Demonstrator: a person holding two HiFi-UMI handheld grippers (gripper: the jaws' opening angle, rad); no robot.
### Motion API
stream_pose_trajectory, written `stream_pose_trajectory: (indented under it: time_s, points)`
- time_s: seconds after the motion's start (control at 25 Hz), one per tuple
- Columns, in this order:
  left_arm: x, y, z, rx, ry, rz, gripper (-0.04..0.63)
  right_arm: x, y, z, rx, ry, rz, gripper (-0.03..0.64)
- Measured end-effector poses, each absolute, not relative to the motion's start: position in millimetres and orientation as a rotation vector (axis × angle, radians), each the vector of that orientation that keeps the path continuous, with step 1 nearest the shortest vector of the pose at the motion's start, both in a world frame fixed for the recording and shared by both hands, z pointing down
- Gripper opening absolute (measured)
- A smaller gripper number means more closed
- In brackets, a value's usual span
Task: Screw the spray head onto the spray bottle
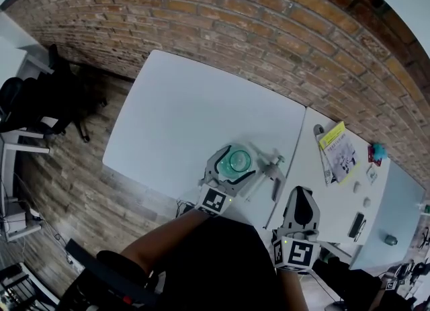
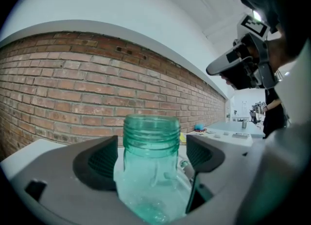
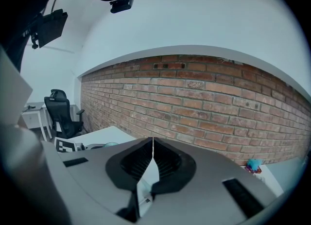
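Observation:
A clear green spray bottle (image 1: 235,162) stands upright and uncapped near the front edge of the white table (image 1: 181,115). My left gripper (image 1: 238,155) is around it with its jaws wide. In the left gripper view the bottle's threaded neck (image 2: 151,134) rises between the two pads (image 2: 99,163), with a gap on each side. The white spray head (image 1: 273,168) lies on the table just right of the bottle, untouched. My right gripper (image 1: 300,197) hovers nearer to me, right of the spray head, shut with nothing between its jaws (image 3: 152,153).
A second table (image 1: 336,195) adjoins on the right, carrying a yellow booklet (image 1: 338,147), a teal object (image 1: 378,150), a dark flat device (image 1: 357,224) and small bits. A brick wall (image 1: 269,27) runs behind. A black office chair (image 1: 40,101) stands at the left.

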State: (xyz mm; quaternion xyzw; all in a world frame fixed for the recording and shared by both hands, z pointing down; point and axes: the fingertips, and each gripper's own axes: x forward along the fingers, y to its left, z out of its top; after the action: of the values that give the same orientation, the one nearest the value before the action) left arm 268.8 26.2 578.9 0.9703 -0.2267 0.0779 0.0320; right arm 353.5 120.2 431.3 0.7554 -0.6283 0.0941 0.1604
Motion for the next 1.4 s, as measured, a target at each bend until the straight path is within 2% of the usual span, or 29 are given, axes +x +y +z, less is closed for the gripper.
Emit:
stream_pose_trajectory:
  time_s: [0.32, 0.52, 1.08, 1.4]
  points:
    - [271, 16, 577, 2.960, -0.747, 0.259, 0.419, 369, 116, 425, 2.159, -1.774, 0.245, 0.008]
    - [272, 17, 576, 3.015, -0.749, 0.304, 0.324, 383, 117, 423, 2.179, -1.756, 0.244, 0.008]
    - [265, 10, 563, 3.019, -0.800, 0.275, 0.319, 380, 112, 433, 2.161, -1.787, 0.266, 0.008]
    - [238, -9, 542, 3.036, -0.879, 0.259, 0.319, 376, 100, 429, 2.182, -1.807, 0.251, 0.008]
